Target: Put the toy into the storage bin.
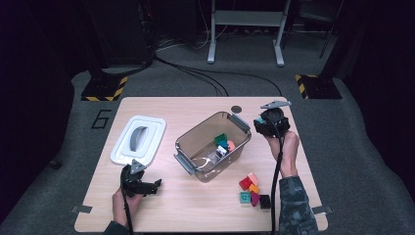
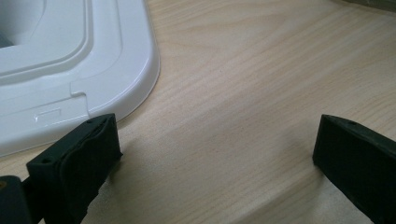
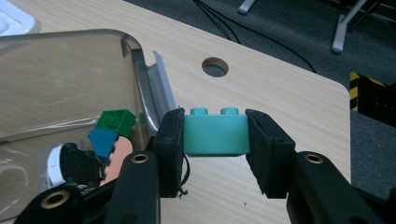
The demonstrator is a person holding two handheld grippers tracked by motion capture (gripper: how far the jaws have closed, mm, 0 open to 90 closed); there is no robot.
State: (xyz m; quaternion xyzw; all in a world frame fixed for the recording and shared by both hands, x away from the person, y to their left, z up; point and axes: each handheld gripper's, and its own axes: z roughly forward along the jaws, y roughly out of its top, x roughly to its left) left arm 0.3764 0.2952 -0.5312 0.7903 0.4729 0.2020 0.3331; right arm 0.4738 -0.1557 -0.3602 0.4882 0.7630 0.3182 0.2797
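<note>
While a teal brick (image 3: 215,132) is clamped between both pads of the right gripper (image 3: 215,140), it is held in the air just outside the far right corner of the clear bin (image 1: 195,132), above the bench (image 1: 195,205). Two studs are seen on top of the brick, which sits level btwn the jaws. In the high view the right gripper (image 1: 268,121) is seen beside the bin's right handle, w/ its cable trailing down along the person's forearm.

Inside the bin, several pieces are seen: a green brick (image 3: 116,121), a blue one (image 3: 102,141), a peach-coloured one (image 3: 119,156) and a black-and-white piece (image 3: 70,165). On the bench near the right forearm, a small pile of bricks (image 1: 253,191) is seen (red, orange, teal, magenta, black). A round hole (image 3: 215,67) is seen in the bench behind the held brick.

At the bench's left side the white lid (image 1: 138,138) is laid flat, w/ a grey handle in its middle. The left gripper (image 1: 151,187) is rested low near the front left, jaws spread wide w/ nothing btwn them, one jaw just beside the lid's corner.
</note>
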